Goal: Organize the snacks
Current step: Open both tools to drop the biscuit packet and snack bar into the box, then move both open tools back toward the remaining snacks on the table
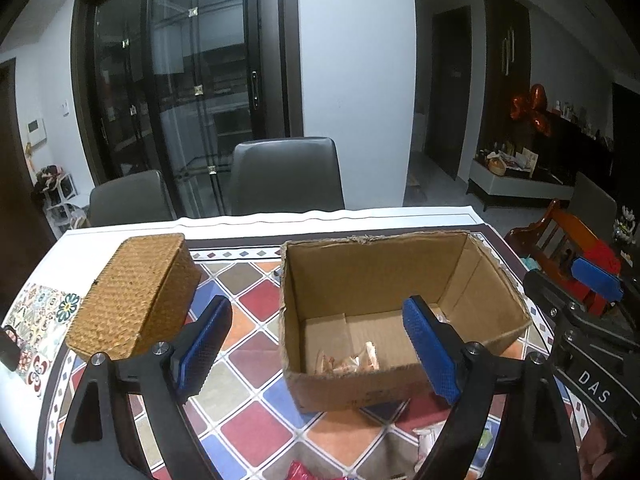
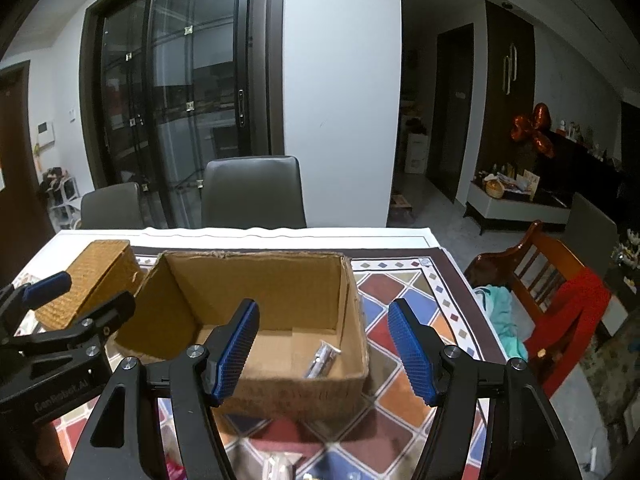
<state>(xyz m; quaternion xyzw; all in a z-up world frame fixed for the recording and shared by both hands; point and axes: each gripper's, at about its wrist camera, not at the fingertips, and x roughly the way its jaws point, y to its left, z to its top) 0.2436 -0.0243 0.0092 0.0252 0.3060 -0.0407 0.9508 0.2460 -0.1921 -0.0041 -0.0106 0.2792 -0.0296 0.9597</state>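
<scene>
An open cardboard box (image 1: pixel 404 276) (image 2: pixel 256 284) stands on the tiled tablecloth. Inside it lie pale snack packets (image 1: pixel 348 360) and a silver packet (image 2: pixel 322 358). My left gripper (image 1: pixel 320 348) is open above the box's near left corner, with nothing between its blue pads. My right gripper (image 2: pixel 324 350) is open over the box's near right part and holds nothing. Each gripper shows in the other's view: the right gripper (image 1: pixel 554 274) at the right edge, the left gripper (image 2: pixel 98 290) at the left edge. More snack packets (image 1: pixel 432 436) (image 2: pixel 280 464) lie on the cloth near me, partly hidden by the grippers.
A closed wicker box (image 1: pixel 136 296) (image 2: pixel 96 272) sits left of the cardboard box. Two grey chairs (image 1: pixel 286 176) stand behind the table's far edge. A wooden chair (image 2: pixel 552 280) with a red cloth is off the table's right side.
</scene>
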